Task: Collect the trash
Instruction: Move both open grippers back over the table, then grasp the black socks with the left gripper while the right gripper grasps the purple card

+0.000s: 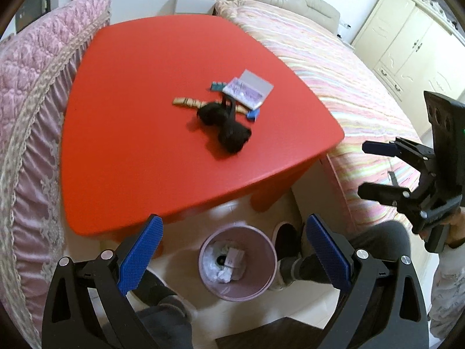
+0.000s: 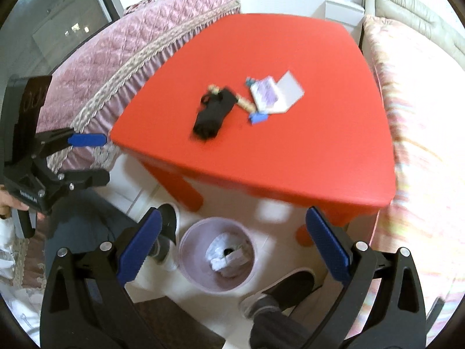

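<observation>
Left wrist view shows my left gripper (image 1: pixel 232 257) with its jaws spread wide and holding nothing, hanging above a pink waste bin (image 1: pixel 263 288) on the floor, in front of the red worktop (image 1: pixel 139 116). Inside the bin I see crumpled white paper (image 1: pixel 223 273) and a small white carton (image 1: pixel 234 258). On the worktop lies a close group of trash: a black crumpled cloth (image 1: pixel 229 131), a tan patterned strip (image 1: pixel 187 102) partly under it, a purple and white flat packet (image 1: pixel 247 90), a small blue piece (image 1: pixel 252 114) and a small teal piece (image 1: pixel 217 86). My right gripper (image 2: pixel 232 250) is also wide open and empty, above the same bin, between the person's two shoes. A pink quilted cover (image 1: pixel 35 101) is at the left and a striped bed (image 1: pixel 348 87) at the right.
</observation>
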The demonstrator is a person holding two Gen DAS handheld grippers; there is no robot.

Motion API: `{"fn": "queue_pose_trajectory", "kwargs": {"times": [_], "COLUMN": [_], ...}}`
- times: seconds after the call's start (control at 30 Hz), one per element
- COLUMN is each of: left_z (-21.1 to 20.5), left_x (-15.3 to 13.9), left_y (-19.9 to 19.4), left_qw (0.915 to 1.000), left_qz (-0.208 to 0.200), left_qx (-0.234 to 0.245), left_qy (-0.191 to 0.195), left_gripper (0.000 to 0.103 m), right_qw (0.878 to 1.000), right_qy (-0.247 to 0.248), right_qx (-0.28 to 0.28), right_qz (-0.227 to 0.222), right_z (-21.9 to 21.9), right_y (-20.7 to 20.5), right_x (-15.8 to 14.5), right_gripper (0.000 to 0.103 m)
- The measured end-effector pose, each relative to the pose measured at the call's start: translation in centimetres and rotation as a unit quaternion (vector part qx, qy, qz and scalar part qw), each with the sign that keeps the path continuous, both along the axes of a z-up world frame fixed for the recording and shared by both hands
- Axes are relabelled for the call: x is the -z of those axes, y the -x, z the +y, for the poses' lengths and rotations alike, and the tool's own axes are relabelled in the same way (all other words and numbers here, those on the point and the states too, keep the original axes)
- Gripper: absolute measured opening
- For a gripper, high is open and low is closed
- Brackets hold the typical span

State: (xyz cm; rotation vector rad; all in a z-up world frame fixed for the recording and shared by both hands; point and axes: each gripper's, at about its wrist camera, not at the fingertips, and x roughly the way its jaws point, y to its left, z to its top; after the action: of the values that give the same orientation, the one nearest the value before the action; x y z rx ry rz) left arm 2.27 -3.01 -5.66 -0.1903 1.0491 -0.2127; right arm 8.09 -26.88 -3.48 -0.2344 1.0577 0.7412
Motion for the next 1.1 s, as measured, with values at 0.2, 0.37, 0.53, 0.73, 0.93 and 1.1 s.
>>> {"fn": "queue_pose_trajectory", "kwargs": {"times": [0.2,0.37,0.53,0.73,0.93,1.1], "left_z": [0.7,0.9,0.9,1.0,1.0,0.9], "left_x": [-1.8,-2.4,-1.7,0.8,3.4,4.8], "left_y": [-3.3,-6.6,-9.5,-12.0,-13.6,-14.2], "left_qw": [0.9999,0.9993,0.9975,0.9921,0.9861,0.9830], "left_qz": [0.003,0.017,0.043,0.087,0.120,0.134], "left_qx": [-0.011,-0.023,-0.043,-0.069,-0.086,-0.089], "left_qy": [0.013,0.022,0.036,0.060,0.077,0.088], "left_gripper": [0.095,0.095,0.095,0.095,0.095,0.094], "right_qw": [1.000,1.000,0.999,0.997,0.995,0.993], "right_qy": [0.003,0.003,0.012,0.013,0.009,0.007], "right_qx": [0.007,0.016,0.019,0.019,0.024,0.021], "right_qz": [0.003,0.014,0.035,0.071,0.098,0.112], "right_z": [0.6,1.7,3.3,4.7,5.3,5.7], "right_y": [-5.7,-10.3,-14.5,-18.1,-20.5,-21.6], "right_x": [-1.9,-2.6,-2.2,-0.4,1.6,3.0], "right_gripper": [0.098,0.098,0.098,0.098,0.098,0.092]}}
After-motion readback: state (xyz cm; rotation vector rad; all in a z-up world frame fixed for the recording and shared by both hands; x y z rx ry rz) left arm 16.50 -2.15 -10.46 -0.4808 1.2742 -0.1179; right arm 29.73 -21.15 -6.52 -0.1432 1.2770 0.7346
